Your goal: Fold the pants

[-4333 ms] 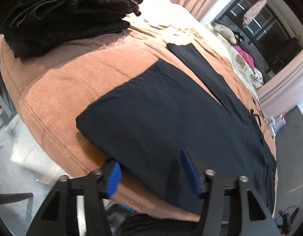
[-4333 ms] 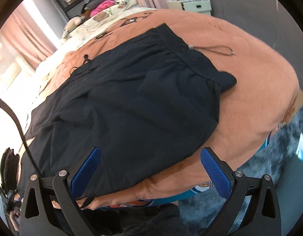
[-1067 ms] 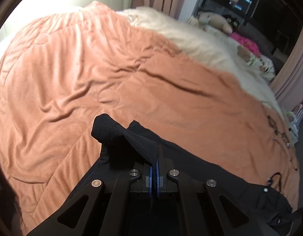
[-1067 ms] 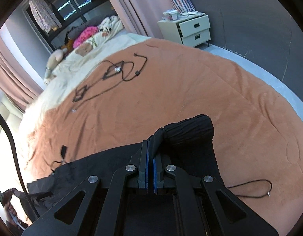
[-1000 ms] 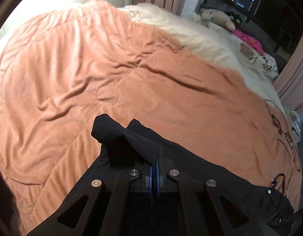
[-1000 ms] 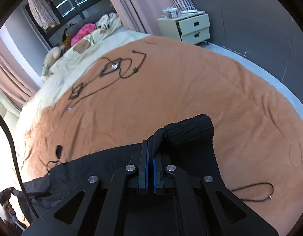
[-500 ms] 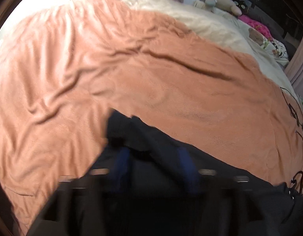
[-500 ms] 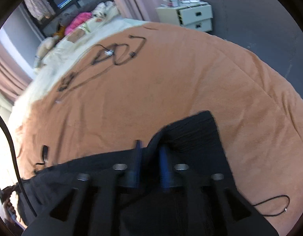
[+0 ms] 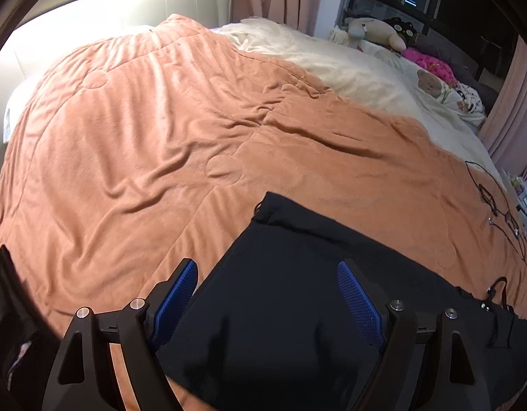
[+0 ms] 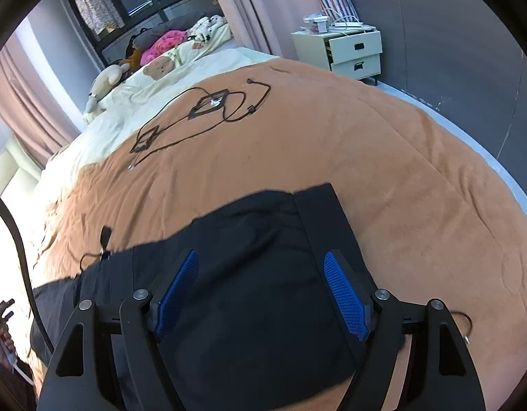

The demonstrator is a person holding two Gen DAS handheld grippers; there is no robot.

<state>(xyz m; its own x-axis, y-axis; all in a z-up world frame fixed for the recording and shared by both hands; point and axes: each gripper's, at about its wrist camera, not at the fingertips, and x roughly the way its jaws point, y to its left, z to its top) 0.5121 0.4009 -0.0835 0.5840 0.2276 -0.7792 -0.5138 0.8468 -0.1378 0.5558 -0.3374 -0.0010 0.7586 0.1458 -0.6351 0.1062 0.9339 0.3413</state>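
Between both pairs of spread fingers, left gripper (image 9: 267, 299) and right gripper (image 10: 261, 294), just opened and gripping nothing, the black pants (image 9: 297, 294) lie folded on the orange blanket (image 9: 161, 144). Withdrawing low could snag and drag the fold loose.

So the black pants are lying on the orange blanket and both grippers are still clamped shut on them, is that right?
Not quite. The pants do lie on the blanket, but both wrist views show the left gripper and right gripper with jaws open, just released.
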